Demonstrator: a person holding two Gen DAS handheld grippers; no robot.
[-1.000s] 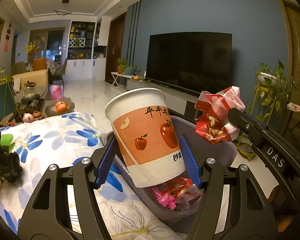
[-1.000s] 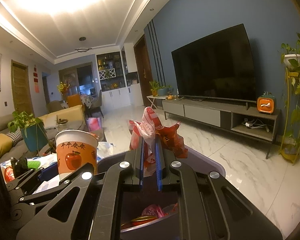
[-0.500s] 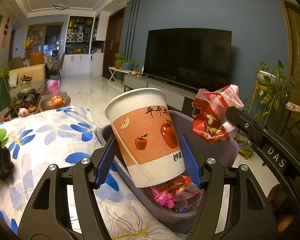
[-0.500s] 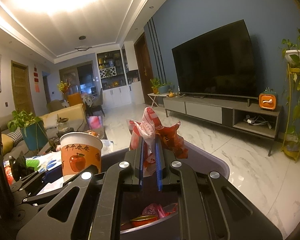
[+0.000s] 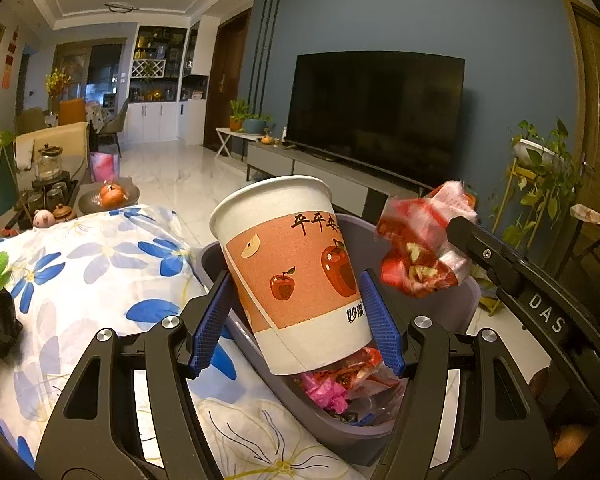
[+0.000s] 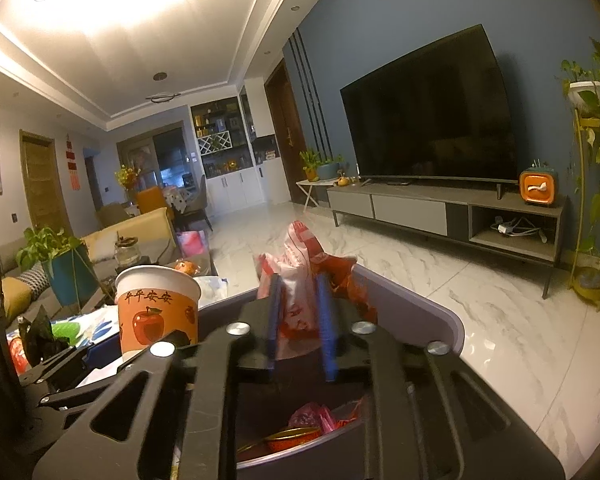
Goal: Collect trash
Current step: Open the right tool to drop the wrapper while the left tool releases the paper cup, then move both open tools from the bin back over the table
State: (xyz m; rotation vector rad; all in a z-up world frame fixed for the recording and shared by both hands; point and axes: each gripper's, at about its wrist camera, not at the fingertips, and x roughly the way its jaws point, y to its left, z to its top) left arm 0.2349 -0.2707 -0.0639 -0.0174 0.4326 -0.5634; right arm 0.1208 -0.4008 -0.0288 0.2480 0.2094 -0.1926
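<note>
Wrapper point(image 6: 300, 280) over bin point(image 6: 440, 320), right tool point(image 6: 300, 320) just opening to drop it; cup point(image 5: 292, 272) gripped by left tool point(image 5: 296, 320), next in.

Right gripper point(image 6: 300, 322) fingers newly parted around red wrapper point(image 6: 306, 280).

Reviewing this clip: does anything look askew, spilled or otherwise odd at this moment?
Nothing is spilled. The paper cup sits tilted in the left tongs over the grey bin. The right tongs have just been opening; the crumpled red wrapper is between the blue pads above the bin, blurred, apparently being released.
</note>
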